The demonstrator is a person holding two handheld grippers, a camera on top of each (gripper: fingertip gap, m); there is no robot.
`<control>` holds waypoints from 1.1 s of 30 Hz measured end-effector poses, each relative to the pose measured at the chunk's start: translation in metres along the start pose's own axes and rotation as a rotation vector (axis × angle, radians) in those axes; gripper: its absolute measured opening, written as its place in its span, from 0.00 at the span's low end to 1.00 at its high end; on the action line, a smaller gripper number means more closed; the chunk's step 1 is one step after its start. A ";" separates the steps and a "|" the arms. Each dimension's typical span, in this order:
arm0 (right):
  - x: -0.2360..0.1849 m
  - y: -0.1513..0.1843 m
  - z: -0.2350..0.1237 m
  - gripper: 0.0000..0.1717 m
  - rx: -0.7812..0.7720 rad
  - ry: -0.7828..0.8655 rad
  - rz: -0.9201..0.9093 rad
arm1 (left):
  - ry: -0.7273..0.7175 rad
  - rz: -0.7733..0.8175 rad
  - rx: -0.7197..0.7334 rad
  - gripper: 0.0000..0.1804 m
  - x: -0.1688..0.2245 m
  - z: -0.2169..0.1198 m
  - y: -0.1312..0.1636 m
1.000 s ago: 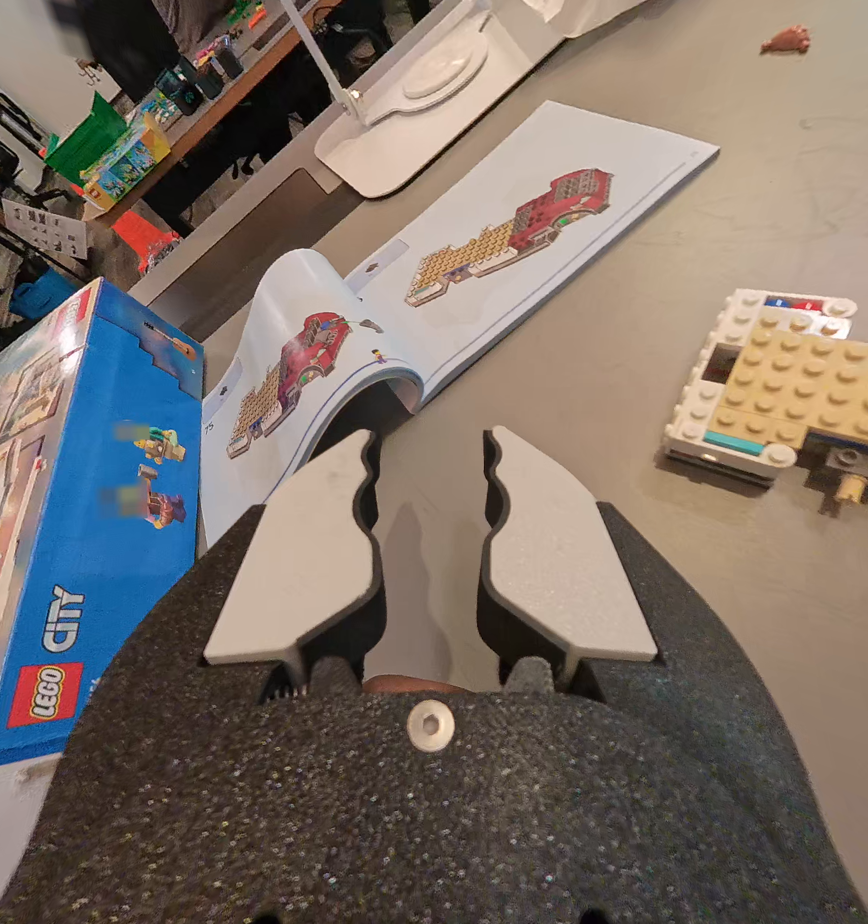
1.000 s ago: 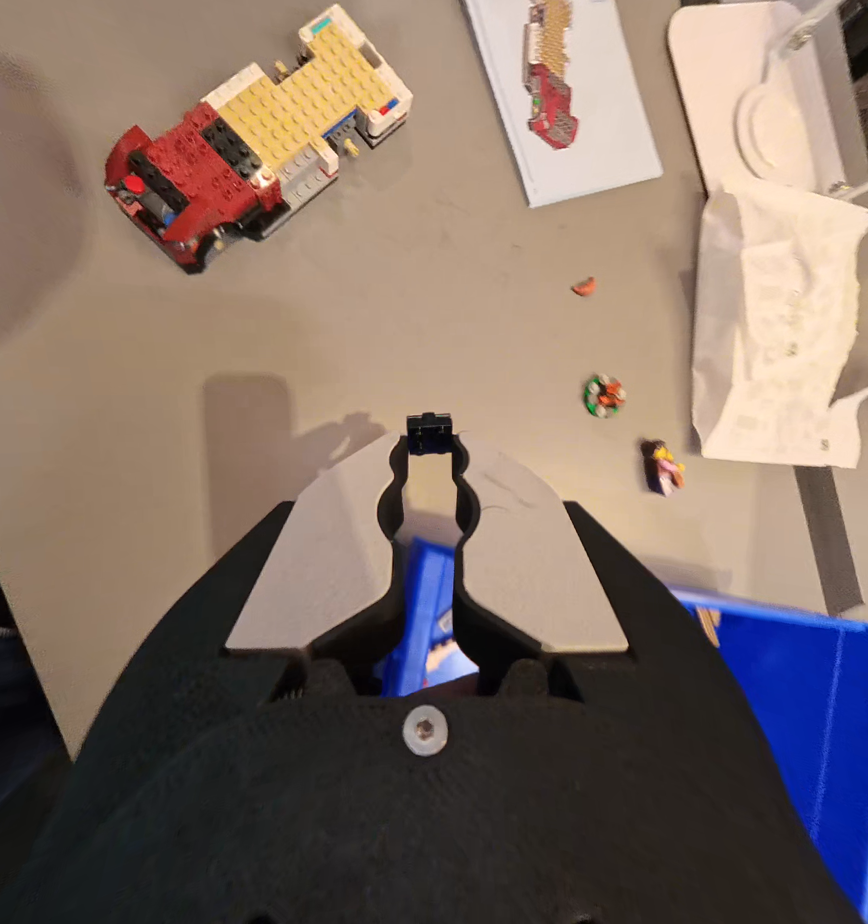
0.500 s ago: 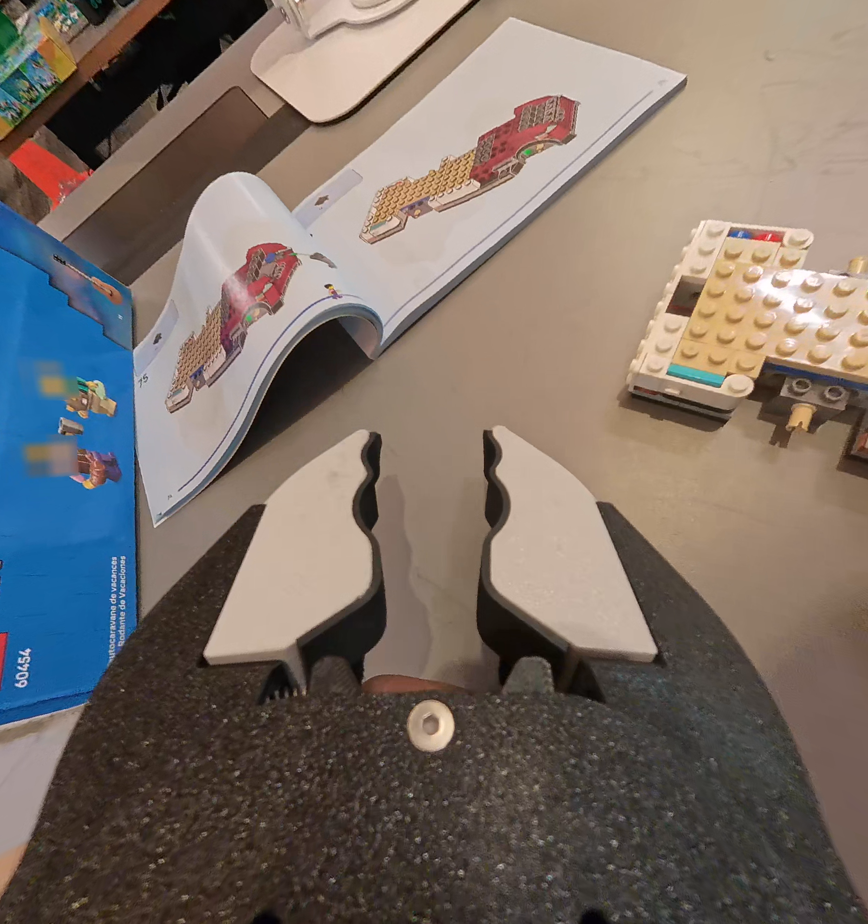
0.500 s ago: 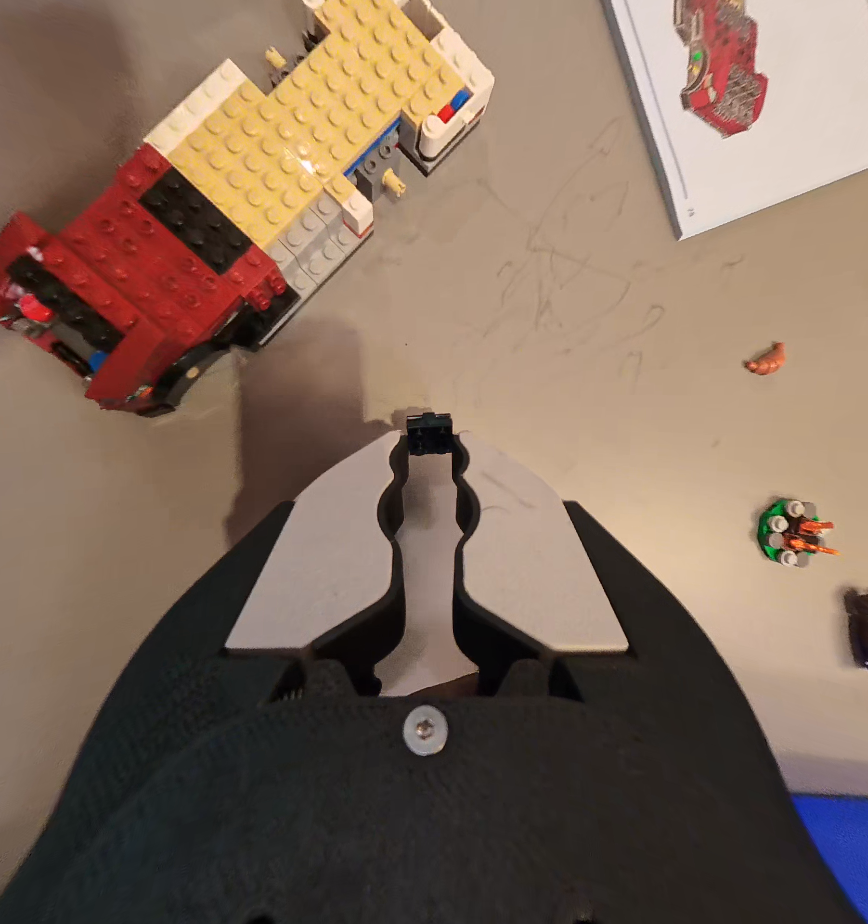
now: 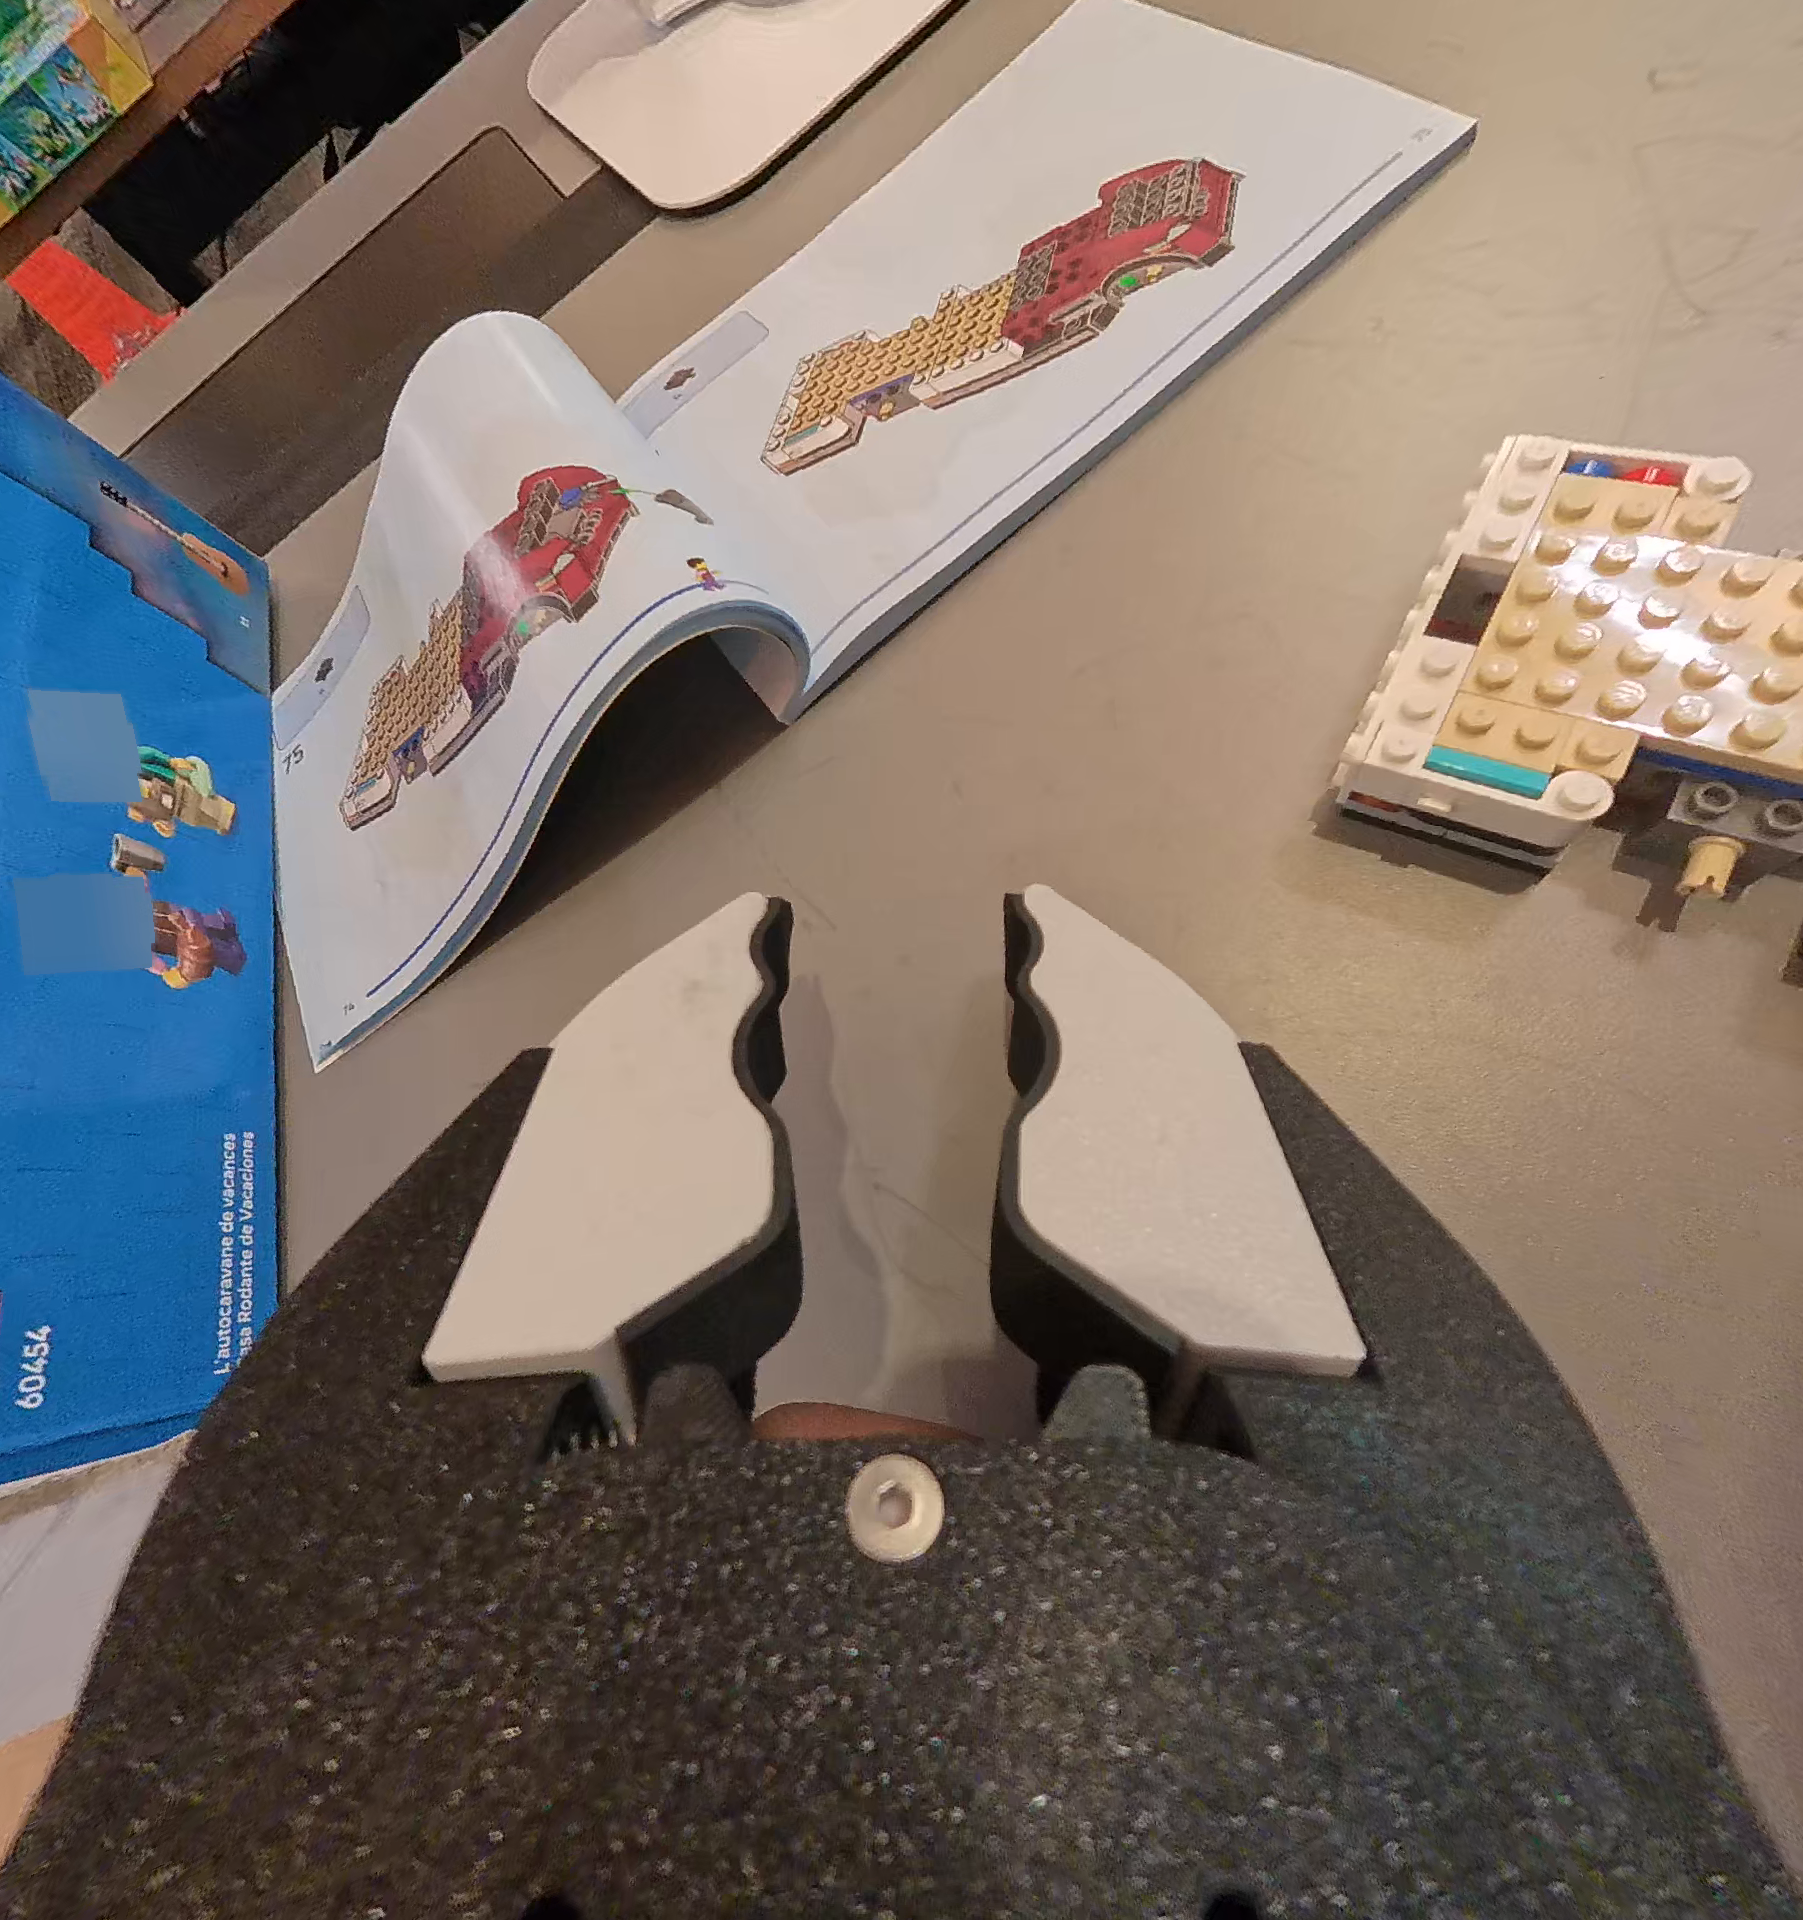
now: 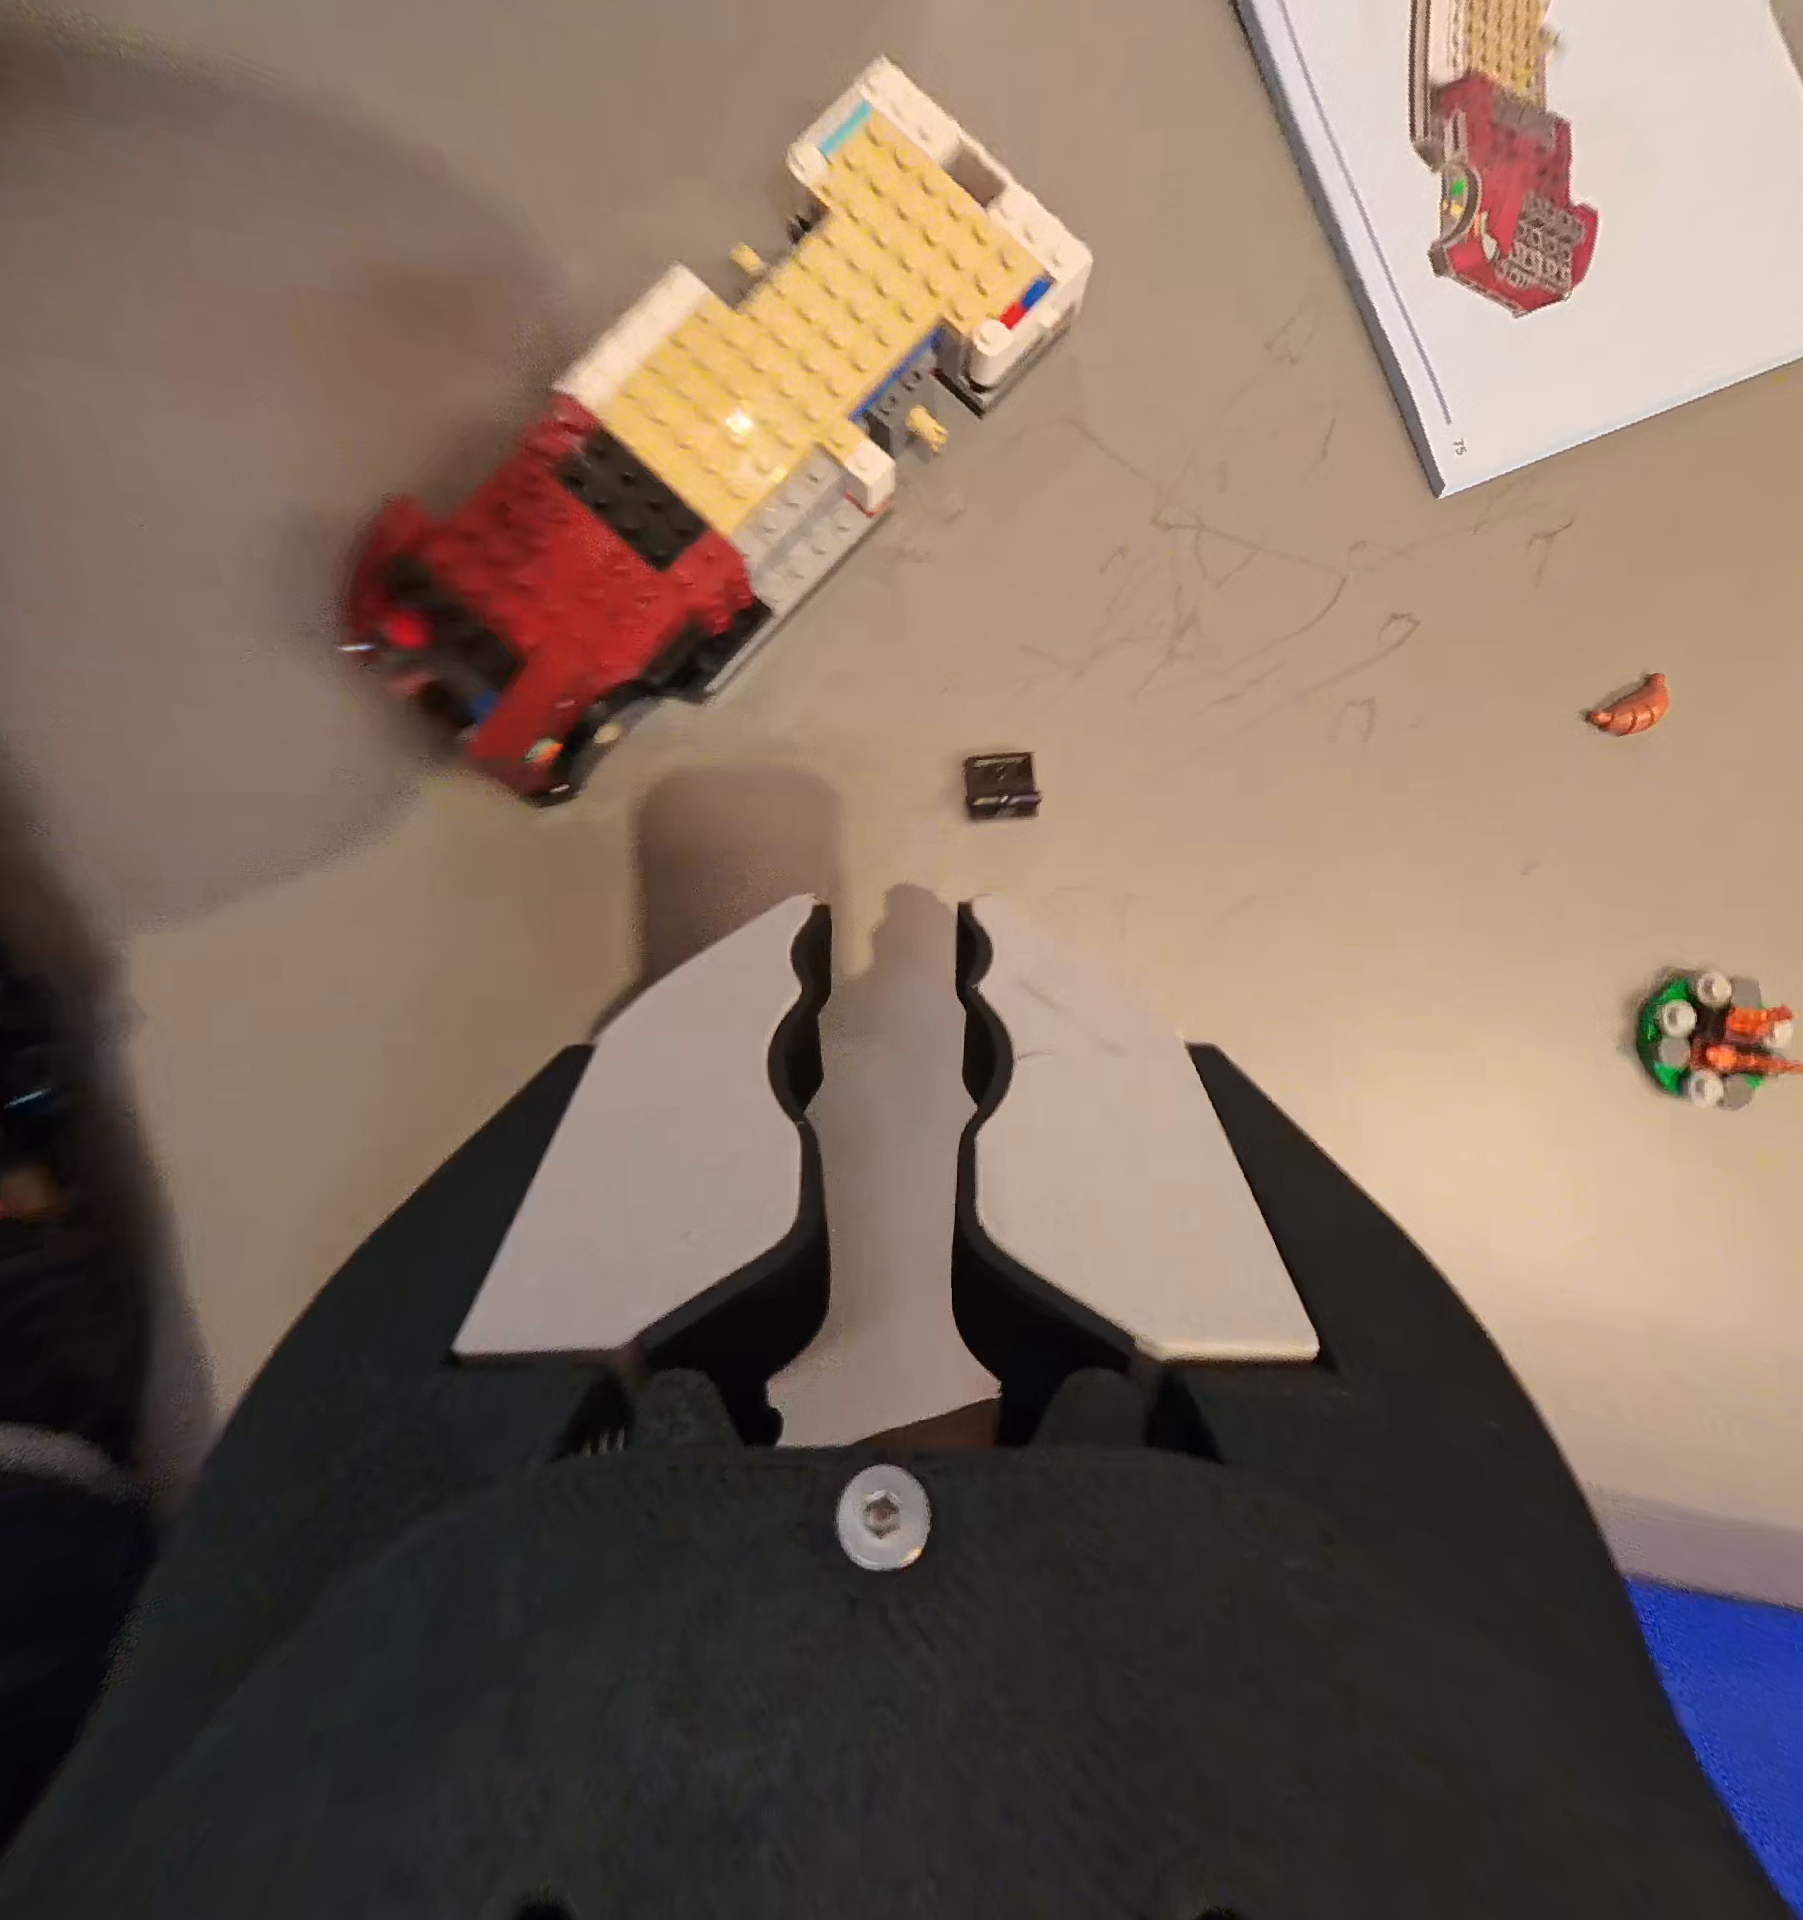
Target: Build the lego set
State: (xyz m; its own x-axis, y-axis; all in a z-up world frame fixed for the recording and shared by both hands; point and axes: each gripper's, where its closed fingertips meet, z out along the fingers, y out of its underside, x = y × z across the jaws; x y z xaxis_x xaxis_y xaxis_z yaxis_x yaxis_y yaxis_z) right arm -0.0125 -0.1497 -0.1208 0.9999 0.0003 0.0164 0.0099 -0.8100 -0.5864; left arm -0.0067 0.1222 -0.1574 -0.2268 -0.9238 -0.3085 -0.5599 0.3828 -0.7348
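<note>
Beyond parted, bare right gripper [image 6: 892, 914]: small black brick [image 6: 1001, 787] on table [image 6: 1292, 831], long axis crosswise; left gripper [image 5: 897, 914] wide, bare.

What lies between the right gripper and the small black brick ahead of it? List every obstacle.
Nothing visible. The right gripper is open and empty; only bare table lies between its fingertips and the small black brick. The red and tan brick vehicle sits off to the left.

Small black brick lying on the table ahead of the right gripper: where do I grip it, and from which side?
Probably from straight above, pads on the two short side walls of the small black brick. It lies flat and alone on the grey table, just beyond the open right gripper.
</note>
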 end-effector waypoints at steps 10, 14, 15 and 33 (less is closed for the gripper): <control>0.124 0.156 -0.196 0.14 -0.244 0.498 0.248 | 0.001 -0.032 -0.016 0.22 -0.004 0.003 0.001; 0.146 0.206 -0.226 0.14 -0.296 0.559 0.324 | -0.017 -0.032 -0.020 0.22 -0.006 0.003 0.002; 0.149 0.214 -0.228 0.14 -0.307 0.565 0.325 | -0.020 -0.033 -0.021 0.22 -0.006 0.003 0.002; 0.223 0.277 -0.181 0.12 -1.024 0.174 0.061 | -0.078 0.009 -0.027 0.22 -0.006 0.004 0.001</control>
State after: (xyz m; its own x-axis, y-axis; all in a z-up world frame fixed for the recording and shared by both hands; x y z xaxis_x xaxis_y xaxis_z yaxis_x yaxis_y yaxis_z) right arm 0.2104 -0.4798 -0.1334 0.9818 -0.0762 0.1740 -0.1378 -0.9162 0.3763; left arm -0.0028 0.1281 -0.1582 -0.1698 -0.9164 -0.3623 -0.5795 0.3903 -0.7155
